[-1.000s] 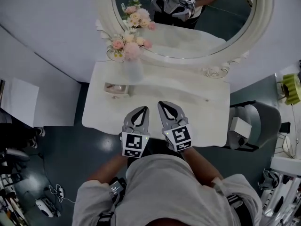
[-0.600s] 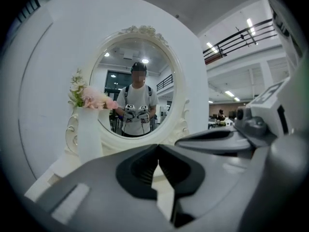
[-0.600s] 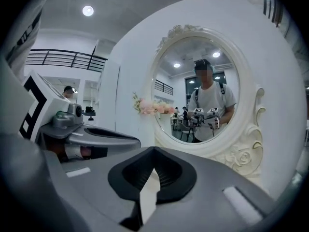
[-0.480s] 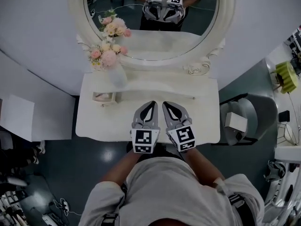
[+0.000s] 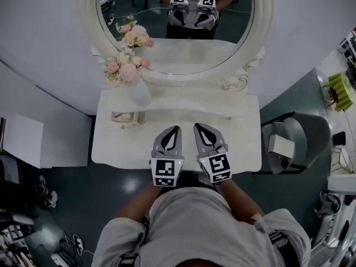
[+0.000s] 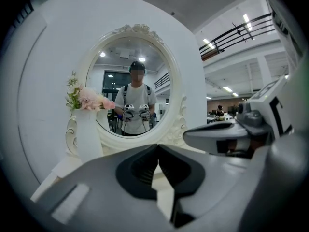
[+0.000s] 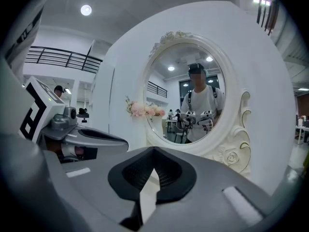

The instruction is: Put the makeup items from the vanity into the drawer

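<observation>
- Holding the left tongs (image 5: 176,130) and the right tongs (image 5: 197,128) pressed together with nothing between the jaws, side by side above the front edge of the vanity surface (image 5: 245,143), aimed toward the oval mirror (image 5: 183,54).
- Carrying no makeup item in either pair.
- Judging the step as a pause between grasps. Fits a moment ahead of going for the items or the drawer, and equally a moment after a drawer pushed shut; cannot settle which from here.
- Finding no open drawer anywhere. Vanity front tucked out of sight under the surface edge in the head view, and out of frame in both gripper views.
- Spotting one container: a small open box (image 5: 125,117) on the left of the surface, just beside the white vase (image 5: 139,92) of pink flowers (image 5: 125,68). Something pale pink inside, too small to name; possibly makeup, and if so, lying on the vanity, not in the drawer.
- Calling, in that case, for tongs spread apart ahead of any grasp, a reach to the left, and care not to knock the vase.
</observation>
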A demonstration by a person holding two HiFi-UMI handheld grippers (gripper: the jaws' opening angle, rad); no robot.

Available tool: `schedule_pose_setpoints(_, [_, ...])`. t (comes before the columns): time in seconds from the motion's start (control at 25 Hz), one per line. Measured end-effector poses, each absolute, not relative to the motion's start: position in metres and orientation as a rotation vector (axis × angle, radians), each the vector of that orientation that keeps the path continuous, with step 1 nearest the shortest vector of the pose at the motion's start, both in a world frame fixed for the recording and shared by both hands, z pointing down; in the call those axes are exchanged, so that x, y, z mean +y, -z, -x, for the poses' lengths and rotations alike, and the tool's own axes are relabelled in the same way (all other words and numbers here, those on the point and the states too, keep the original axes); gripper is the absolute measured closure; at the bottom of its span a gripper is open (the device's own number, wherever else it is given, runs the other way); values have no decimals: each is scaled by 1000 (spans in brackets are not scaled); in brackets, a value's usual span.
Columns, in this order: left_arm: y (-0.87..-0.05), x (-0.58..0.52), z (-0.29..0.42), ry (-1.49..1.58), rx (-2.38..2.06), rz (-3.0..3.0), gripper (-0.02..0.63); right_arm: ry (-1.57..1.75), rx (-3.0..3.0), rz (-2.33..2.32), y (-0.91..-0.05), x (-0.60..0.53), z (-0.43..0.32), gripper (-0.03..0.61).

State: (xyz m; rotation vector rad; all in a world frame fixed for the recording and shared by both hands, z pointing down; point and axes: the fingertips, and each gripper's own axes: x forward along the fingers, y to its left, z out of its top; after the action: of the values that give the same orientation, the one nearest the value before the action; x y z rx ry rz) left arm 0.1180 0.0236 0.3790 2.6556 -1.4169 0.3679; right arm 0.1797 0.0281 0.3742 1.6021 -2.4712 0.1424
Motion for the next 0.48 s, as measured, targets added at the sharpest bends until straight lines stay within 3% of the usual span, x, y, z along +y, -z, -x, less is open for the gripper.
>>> schedule_pose_setpoints(0.48, [-374,21,-96,-380,-1462,-2638,611,-164,-2526,-1573,-369,20,-159,581])
